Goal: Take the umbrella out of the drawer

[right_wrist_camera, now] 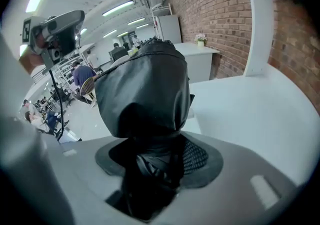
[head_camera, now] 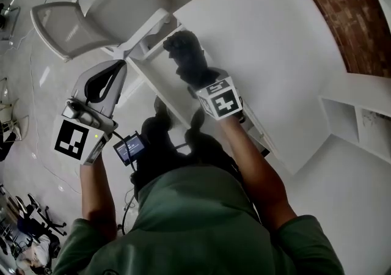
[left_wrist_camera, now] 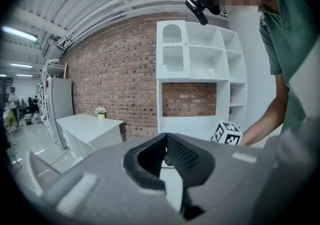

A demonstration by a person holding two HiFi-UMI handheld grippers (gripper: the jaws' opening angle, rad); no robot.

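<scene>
A black folded umbrella in its sleeve is held up over the white desk, near its front edge. My right gripper is shut on the umbrella's lower end. In the right gripper view the umbrella fills the space between the jaws of the right gripper and stands up away from the camera. My left gripper hangs to the left of the desk, off its edge, with its fingertips together and nothing between them. In its own view the left gripper points level towards a brick wall. I cannot make out the drawer.
A white office chair stands beyond the left gripper. A white shelf unit stands against the brick wall, next to a low white cabinet bearing a small flower pot. People move about in the far background.
</scene>
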